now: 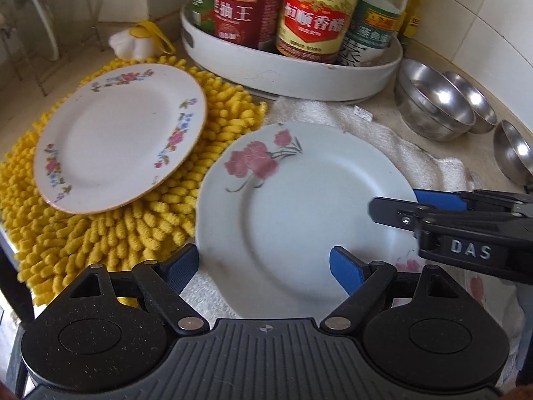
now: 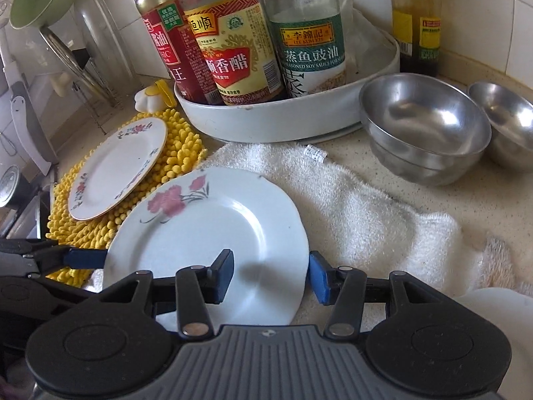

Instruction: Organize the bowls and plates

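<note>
A pale plate with pink flowers (image 1: 299, 206) (image 2: 206, 233) lies on a white towel. My left gripper (image 1: 265, 268) is open wide over its near edge, one pad beyond the rim and one above the plate. From the right, my right gripper (image 2: 271, 278) (image 1: 396, 201) straddles the plate's right rim, open, its pads not pressing. A second floral plate (image 1: 116, 133) (image 2: 116, 166) rests on a yellow mat to the left. Steel bowls (image 1: 433, 106) (image 2: 423, 126) stand at the right, two of them nested, with more bowls (image 2: 509, 123) beside them.
A round white tray (image 1: 299, 76) full of sauce bottles stands behind the plates against the tiled wall. The towel (image 2: 366, 206) spreads to the right. A yellow shaggy mat (image 1: 116, 233) covers the left. A wire dish rack (image 2: 83, 66) is far left, and a white dish (image 2: 493, 316) shows near right.
</note>
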Demonstrator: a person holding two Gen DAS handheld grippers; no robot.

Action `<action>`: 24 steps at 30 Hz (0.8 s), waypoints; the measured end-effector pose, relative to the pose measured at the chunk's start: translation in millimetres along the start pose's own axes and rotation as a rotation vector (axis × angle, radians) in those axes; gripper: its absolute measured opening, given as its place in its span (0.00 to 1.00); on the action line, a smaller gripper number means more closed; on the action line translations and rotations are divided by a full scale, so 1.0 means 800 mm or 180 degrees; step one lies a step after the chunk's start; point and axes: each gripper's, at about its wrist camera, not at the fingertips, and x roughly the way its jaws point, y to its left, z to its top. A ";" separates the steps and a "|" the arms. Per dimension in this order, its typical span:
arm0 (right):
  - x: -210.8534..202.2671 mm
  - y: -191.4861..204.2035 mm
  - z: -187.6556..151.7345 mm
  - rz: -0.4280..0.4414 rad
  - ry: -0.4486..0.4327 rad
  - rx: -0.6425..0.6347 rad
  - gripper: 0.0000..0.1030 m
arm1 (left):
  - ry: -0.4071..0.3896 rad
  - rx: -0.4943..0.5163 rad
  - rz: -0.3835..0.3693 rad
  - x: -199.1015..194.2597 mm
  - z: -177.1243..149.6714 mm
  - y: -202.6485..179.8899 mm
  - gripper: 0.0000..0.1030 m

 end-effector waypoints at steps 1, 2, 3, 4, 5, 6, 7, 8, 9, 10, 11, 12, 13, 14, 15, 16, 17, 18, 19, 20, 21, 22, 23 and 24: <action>0.000 0.001 0.000 -0.0001 -0.0002 -0.0012 0.54 | 0.0008 0.0034 -0.0009 0.003 0.001 -0.002 0.88; 0.000 0.000 -0.002 0.0014 -0.0016 -0.0029 0.57 | 0.0006 0.0069 -0.0015 0.004 0.001 -0.003 0.89; 0.000 0.000 -0.003 0.0085 -0.0020 -0.0048 0.66 | 0.0013 0.0095 -0.0033 0.005 0.002 -0.003 0.91; 0.001 0.000 -0.004 0.0165 -0.0023 -0.0055 0.76 | 0.0018 0.0106 -0.0048 0.006 0.003 -0.004 0.92; 0.002 0.000 -0.005 0.0222 -0.0029 -0.0046 0.80 | 0.0022 0.0138 -0.0055 0.007 0.003 -0.004 0.93; 0.002 0.002 -0.006 0.0248 -0.0030 -0.0033 0.85 | 0.0020 0.0189 -0.0059 0.008 0.002 -0.006 0.94; 0.003 0.004 -0.006 0.0242 -0.0027 -0.0021 0.87 | 0.0017 0.0238 -0.0061 0.009 0.001 -0.008 0.96; 0.004 0.007 -0.005 0.0219 -0.0015 -0.0020 0.87 | 0.0014 0.0297 -0.0062 0.011 -0.001 -0.010 0.98; 0.005 0.008 -0.003 0.0205 0.0010 -0.0016 0.89 | 0.0005 0.0349 -0.0071 0.013 -0.002 -0.012 1.00; 0.006 0.010 -0.002 0.0203 0.0029 -0.0012 0.91 | -0.0015 0.0368 -0.0067 0.012 -0.004 -0.013 1.00; 0.008 0.012 -0.001 0.0195 0.0039 -0.0013 0.91 | -0.0010 0.0361 -0.0079 0.013 -0.003 -0.012 1.00; 0.009 0.013 -0.001 0.0183 0.0046 -0.0015 0.91 | -0.0007 0.0357 -0.0095 0.013 -0.003 -0.010 1.00; 0.008 0.013 -0.002 0.0176 0.0051 -0.0015 0.91 | -0.0003 0.0362 -0.0107 0.013 -0.002 -0.009 1.00; 0.008 0.013 -0.002 0.0167 0.0047 -0.0008 0.91 | -0.0002 0.0376 -0.0115 0.013 -0.002 -0.009 1.00; 0.007 0.013 -0.003 0.0156 0.0039 0.0010 0.91 | 0.0000 0.0384 -0.0124 0.013 -0.002 -0.009 1.00; 0.007 0.013 -0.004 0.0139 0.0032 0.0026 0.89 | -0.0006 0.0386 -0.0137 0.012 -0.003 -0.008 1.00; 0.007 0.014 -0.004 0.0111 0.0024 0.0035 0.88 | -0.0017 0.0376 -0.0150 0.012 -0.003 -0.007 1.00; 0.007 0.014 -0.004 0.0078 0.0019 0.0050 0.85 | -0.0030 0.0362 -0.0155 0.011 -0.003 -0.006 0.99; 0.006 0.014 -0.004 0.0058 0.0015 0.0065 0.82 | -0.0045 0.0354 -0.0154 0.010 -0.003 -0.004 0.97; 0.006 0.014 -0.003 0.0064 0.0008 0.0082 0.82 | -0.0066 0.0340 -0.0142 0.009 -0.004 -0.003 0.96; 0.006 0.014 -0.003 0.0055 0.0003 0.0095 0.81 | -0.0091 0.0313 -0.0133 0.007 -0.004 -0.001 0.93; 0.006 0.014 -0.003 0.0048 -0.0001 0.0097 0.81 | -0.0115 0.0280 -0.0129 0.005 -0.004 0.002 0.90; 0.005 0.015 -0.003 0.0040 0.0002 0.0093 0.80 | -0.0131 0.0256 -0.0127 0.003 -0.004 0.004 0.88; 0.005 0.015 -0.003 0.0036 0.0001 0.0082 0.80 | -0.0140 0.0230 -0.0125 0.002 -0.003 0.006 0.85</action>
